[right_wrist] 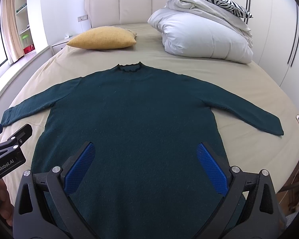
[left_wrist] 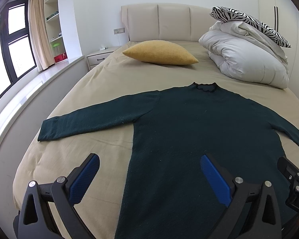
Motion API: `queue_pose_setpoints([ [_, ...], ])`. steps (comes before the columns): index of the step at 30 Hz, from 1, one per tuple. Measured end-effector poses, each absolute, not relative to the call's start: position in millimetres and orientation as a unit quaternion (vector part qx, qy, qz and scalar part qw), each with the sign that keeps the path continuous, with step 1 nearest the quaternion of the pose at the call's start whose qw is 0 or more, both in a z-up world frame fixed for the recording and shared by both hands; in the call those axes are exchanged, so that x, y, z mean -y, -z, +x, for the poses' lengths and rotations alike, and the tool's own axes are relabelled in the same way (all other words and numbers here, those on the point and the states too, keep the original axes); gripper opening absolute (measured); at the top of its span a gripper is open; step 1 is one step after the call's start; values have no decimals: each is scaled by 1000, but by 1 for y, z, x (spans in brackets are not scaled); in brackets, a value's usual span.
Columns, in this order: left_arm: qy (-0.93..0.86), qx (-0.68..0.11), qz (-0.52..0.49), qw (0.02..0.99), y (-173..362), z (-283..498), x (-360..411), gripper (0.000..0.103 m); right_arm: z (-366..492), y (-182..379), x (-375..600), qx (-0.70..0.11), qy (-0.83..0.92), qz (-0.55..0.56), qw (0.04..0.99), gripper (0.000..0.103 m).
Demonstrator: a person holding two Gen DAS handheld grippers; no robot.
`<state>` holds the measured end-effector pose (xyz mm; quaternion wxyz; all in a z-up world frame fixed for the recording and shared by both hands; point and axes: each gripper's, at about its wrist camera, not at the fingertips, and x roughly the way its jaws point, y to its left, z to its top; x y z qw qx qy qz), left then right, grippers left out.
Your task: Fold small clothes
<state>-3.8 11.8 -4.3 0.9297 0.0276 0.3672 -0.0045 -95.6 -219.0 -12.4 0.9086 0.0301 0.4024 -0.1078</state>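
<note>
Bed (right_wrist: 239, 75), sweater (right_wrist: 133, 109), gaping empty claws (right_wrist: 146, 159)

Bed (right_wrist: 239, 75) has a beige sheet, pretty smooth. A dark green sweater (right_wrist: 133, 115) lies flat in the middle, sleeves spread out to both sides, collar toward the headboard. Up near the headboard there's a yellow pillow (right_wrist: 102, 38) on the left and a folded white duvet (right_wrist: 205, 37) on the right.

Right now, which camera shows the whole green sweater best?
The right wrist view: the green sweater lies centred, with collar and both sleeves fully visible. The left wrist view shows it off to the right, with one sleeve cut off at the frame edge.
</note>
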Motion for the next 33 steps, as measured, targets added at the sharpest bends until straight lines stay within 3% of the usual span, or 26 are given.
queue_pose_setpoints([
  [33, 4, -368, 28, 929, 5, -4, -13, 103, -94, 16, 218, -405, 107, 30, 908, 103],
])
